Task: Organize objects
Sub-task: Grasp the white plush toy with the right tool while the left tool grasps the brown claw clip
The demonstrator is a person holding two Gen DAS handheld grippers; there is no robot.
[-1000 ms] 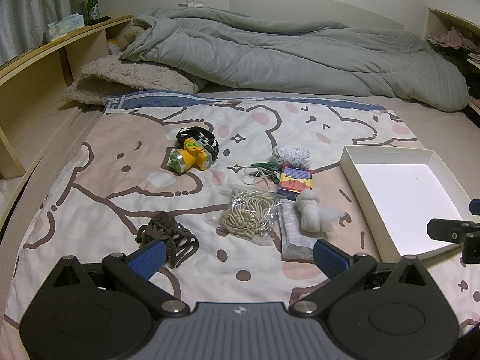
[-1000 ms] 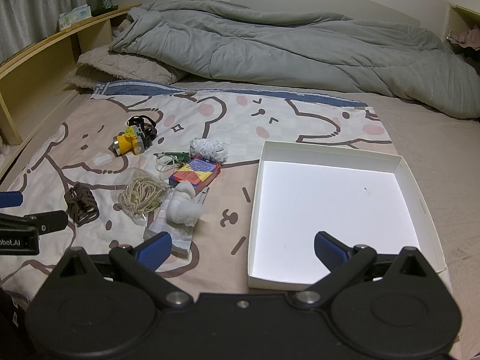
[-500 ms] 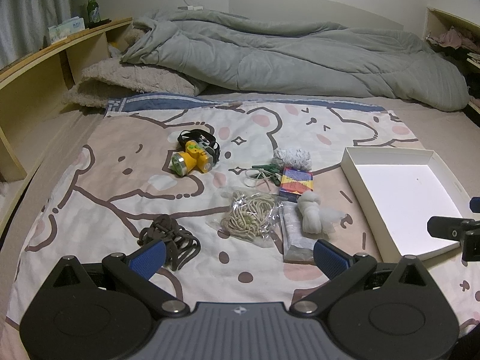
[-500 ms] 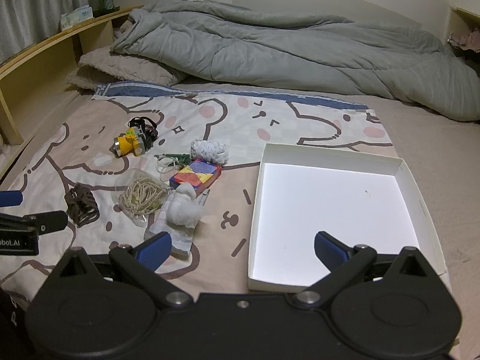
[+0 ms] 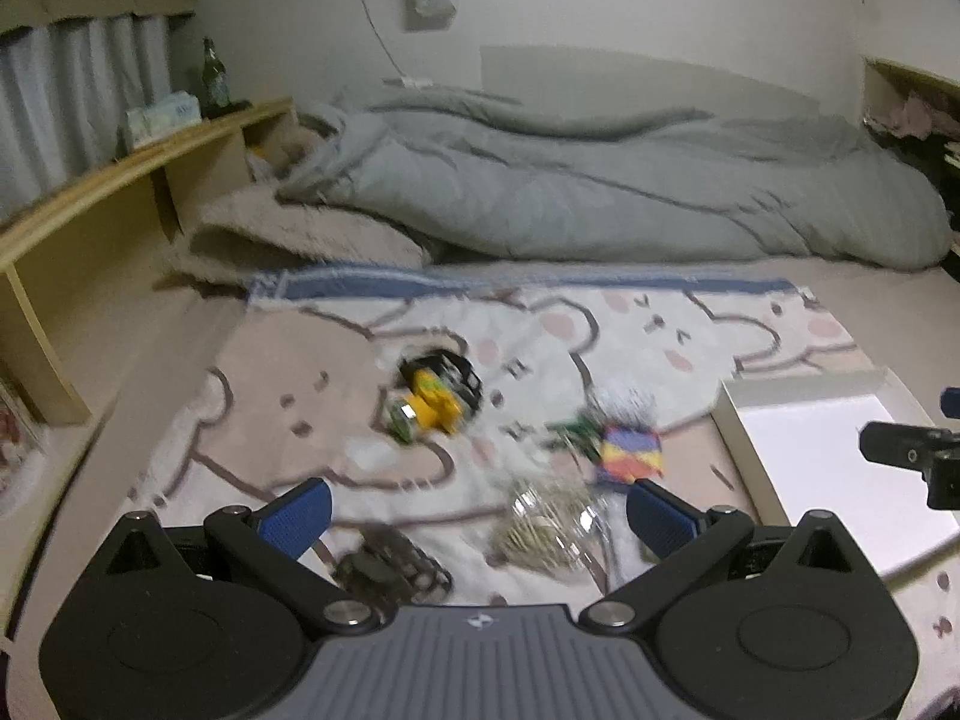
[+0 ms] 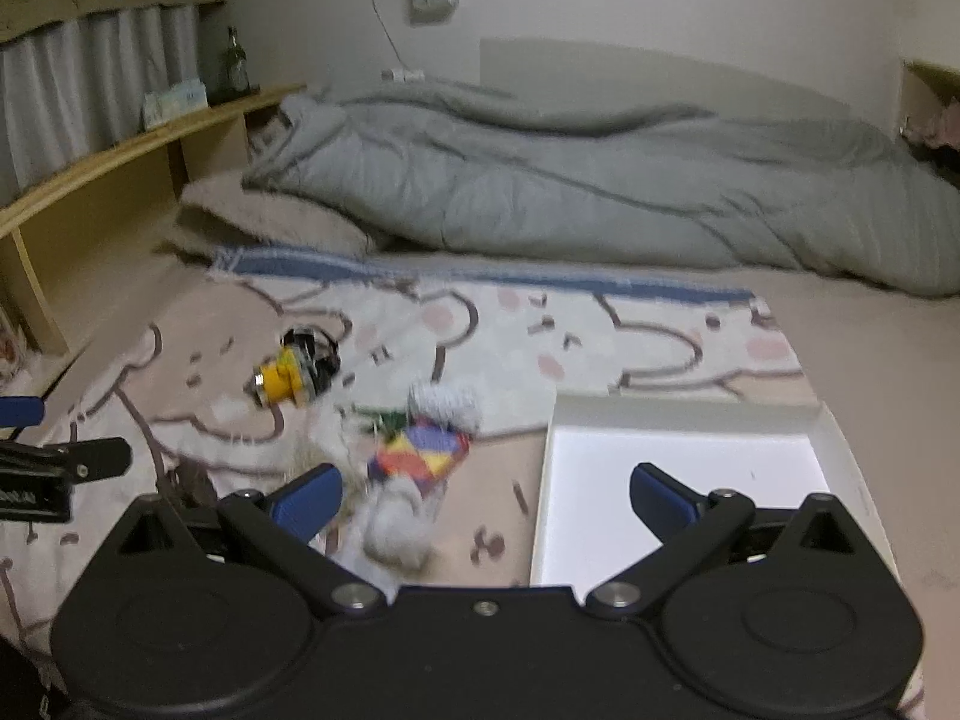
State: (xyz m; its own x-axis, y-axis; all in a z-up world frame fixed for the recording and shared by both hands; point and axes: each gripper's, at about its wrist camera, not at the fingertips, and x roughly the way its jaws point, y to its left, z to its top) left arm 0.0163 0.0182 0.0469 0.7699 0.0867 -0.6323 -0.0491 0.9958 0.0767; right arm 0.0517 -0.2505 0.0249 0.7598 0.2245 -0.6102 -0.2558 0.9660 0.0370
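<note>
Both frames blurred. Left claw [image 5: 477, 510] and right claw [image 6: 486, 495] gaped wide, empty, above the bed. Headlamp [image 5: 435, 405], colored block [image 6: 427, 457] and cord bag [image 5: 549, 525] lay left of the white box [image 6: 678, 480].

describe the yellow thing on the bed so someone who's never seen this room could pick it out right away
Start at the cartoon-bear blanket spread in front of the grey duvet, with the white tray on its right side. The headlamp lies left of the tray, at the far left end of the clutter, apart from the pile near the colourful box. It alone has a bright yellow body, with a black strap coiled behind it.
</note>
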